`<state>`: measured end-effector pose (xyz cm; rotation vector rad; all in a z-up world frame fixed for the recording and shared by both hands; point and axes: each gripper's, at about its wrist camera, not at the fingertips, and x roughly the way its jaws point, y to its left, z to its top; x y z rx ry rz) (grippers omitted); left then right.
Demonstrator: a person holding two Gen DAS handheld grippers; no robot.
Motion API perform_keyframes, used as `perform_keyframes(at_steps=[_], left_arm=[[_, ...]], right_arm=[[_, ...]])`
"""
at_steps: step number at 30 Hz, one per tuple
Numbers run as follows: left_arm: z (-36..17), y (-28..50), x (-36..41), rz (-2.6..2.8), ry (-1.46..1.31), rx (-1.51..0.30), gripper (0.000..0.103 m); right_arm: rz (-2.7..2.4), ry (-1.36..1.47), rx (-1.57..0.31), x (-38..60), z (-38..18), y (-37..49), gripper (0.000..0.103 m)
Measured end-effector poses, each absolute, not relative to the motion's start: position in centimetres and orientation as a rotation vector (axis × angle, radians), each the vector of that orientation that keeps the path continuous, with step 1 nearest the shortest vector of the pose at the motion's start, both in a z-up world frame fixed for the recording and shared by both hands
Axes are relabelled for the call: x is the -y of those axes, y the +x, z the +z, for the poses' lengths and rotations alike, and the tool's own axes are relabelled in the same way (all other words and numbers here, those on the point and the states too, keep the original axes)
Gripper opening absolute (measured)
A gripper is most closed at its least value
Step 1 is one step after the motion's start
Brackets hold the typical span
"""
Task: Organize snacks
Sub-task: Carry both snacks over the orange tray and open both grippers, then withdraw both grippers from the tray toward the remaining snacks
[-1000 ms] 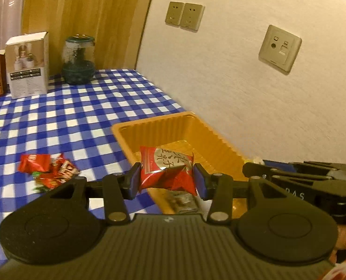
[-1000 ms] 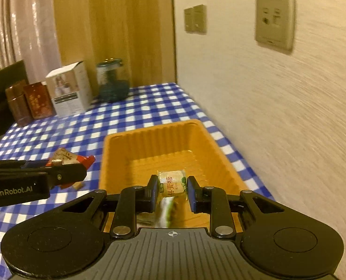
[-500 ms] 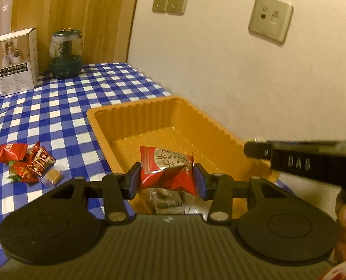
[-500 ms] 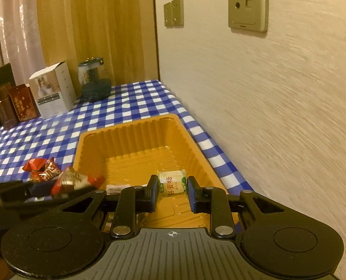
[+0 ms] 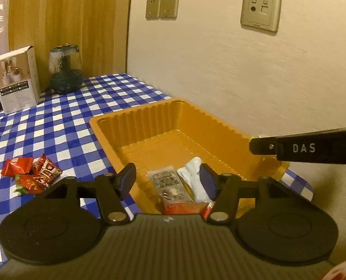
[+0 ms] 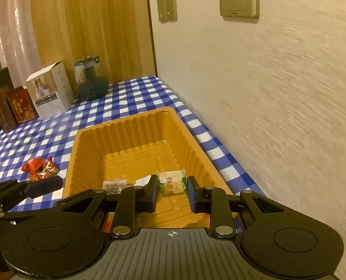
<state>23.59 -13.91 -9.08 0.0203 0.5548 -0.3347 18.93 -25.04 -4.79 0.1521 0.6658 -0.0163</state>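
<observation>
Two grippers hang over the tray [image 6: 131,130]. Left gripper [image 5: 167,182] is opening, its fingers apart with nothing between them; a red packet [image 5: 184,208] lies in the tray below. Right gripper [image 6: 171,192] pinches a pale candy [image 6: 173,183] above the tray floor. Red wrappers [image 5: 33,173] sit on the checked cloth [image 5: 63,126] left of the tray. Inside lie a grey packet [image 5: 170,186] and a white one [image 5: 195,175].

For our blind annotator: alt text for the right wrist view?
The right gripper holds a small pale candy over an orange tray on a blue checked tablecloth. Red wrappers lie left of the tray.
</observation>
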Motion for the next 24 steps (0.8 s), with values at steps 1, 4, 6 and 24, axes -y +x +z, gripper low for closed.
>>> perform_keyframes(at_steps=[1, 4, 6, 24], left_arm=[[-9.1, 23.6, 13.8, -0.330, 0.021, -0.552, 0.057], [-9.0, 23.6, 13.5, -0.317, 0.017, -0.547, 0.057], [-9.0, 23.6, 13.4, -0.312, 0.011, -0.547, 0.057], [-9.0, 23.8, 13.0, -0.313, 0.000, -0.551, 0.057]], right_arm=[[-0.015, 0.153, -0.665, 25.0, -4.8, 18.9, 0.027], [-0.013, 0.158, -0.664, 24.9, -4.7, 18.8, 0.027], [-0.013, 0.163, -0.661, 24.9, -4.7, 18.8, 0.027], [-0.032, 0.270, -0.613, 26.0, -4.8, 18.5, 0.066]])
